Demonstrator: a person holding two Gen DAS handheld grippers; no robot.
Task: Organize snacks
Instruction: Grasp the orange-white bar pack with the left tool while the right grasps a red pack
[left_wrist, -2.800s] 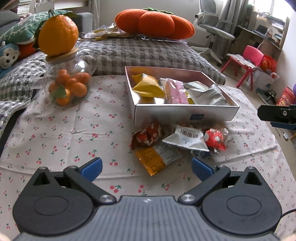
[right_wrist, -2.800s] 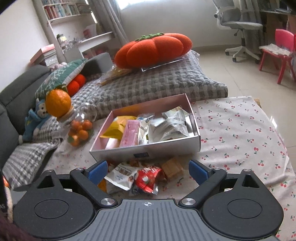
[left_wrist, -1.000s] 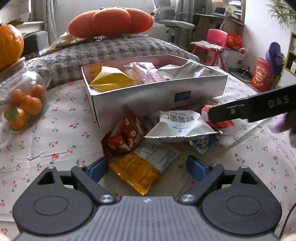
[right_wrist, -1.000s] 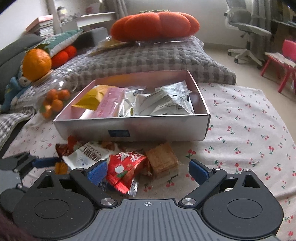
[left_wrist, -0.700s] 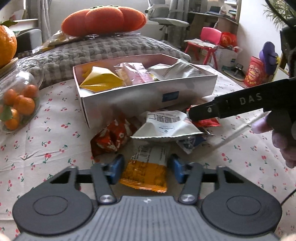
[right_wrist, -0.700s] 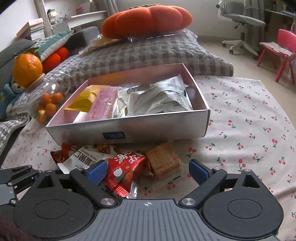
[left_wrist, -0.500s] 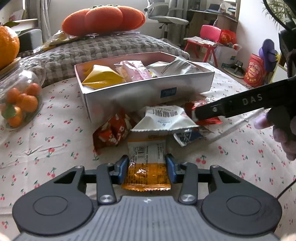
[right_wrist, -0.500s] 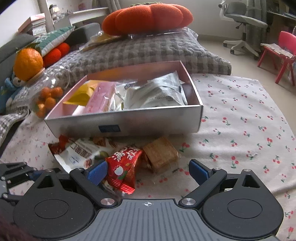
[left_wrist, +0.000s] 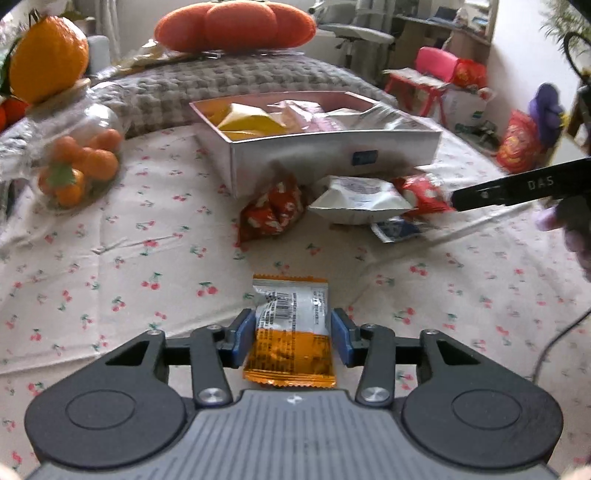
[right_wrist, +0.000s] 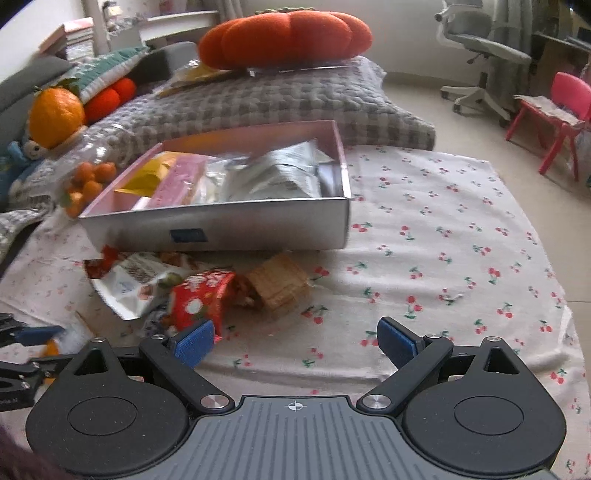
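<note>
My left gripper (left_wrist: 291, 338) is shut on an orange and white snack packet (left_wrist: 290, 332) and holds it above the cherry-print cloth, back from the pile. The silver box (left_wrist: 332, 155) with several snacks in it stands beyond. In front of it lie a red-orange packet (left_wrist: 271, 210), a white packet (left_wrist: 360, 197) and a red packet (left_wrist: 424, 192). My right gripper (right_wrist: 295, 341) is open and empty, just short of the red packet (right_wrist: 203, 295) and a brown biscuit pack (right_wrist: 280, 284). The box (right_wrist: 221, 225) is behind them.
A glass jar of small oranges (left_wrist: 74, 162) with a big orange on its lid stands at the left. A grey quilted cushion (left_wrist: 236, 85) and an orange pumpkin pillow (left_wrist: 236, 24) lie behind the box. The cloth's right part (right_wrist: 461, 240) is bare.
My left gripper closed on the orange packet and pulled it back and up from the pile. My right gripper moved a little closer to the red packet and stayed open.
</note>
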